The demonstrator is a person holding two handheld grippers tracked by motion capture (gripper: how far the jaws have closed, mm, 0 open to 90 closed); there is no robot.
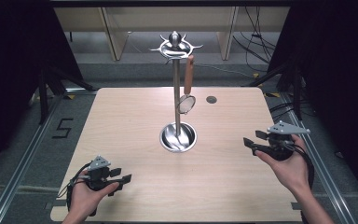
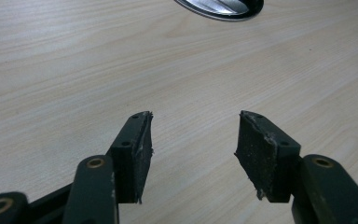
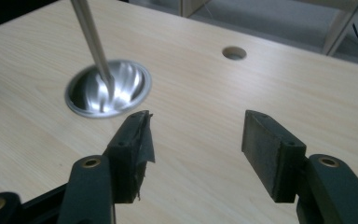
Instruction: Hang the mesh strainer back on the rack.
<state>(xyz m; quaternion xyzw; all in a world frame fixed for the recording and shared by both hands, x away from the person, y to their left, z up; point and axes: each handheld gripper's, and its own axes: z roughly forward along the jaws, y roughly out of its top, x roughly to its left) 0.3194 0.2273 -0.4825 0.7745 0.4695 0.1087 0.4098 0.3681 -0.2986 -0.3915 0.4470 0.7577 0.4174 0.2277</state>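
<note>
Strainer hangs on rack — both tools agape.

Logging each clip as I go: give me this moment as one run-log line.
left tongs: open, empty, near edge | right tongs: open, empty, right of stand | strainer: hanging on stand | table: otherwise bare

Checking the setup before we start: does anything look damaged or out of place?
Mostly tidy. The strainer hangs straight on the stand. The only oddity: the pad on the right hand-held gripper is frayed, its edge peeling.
</note>
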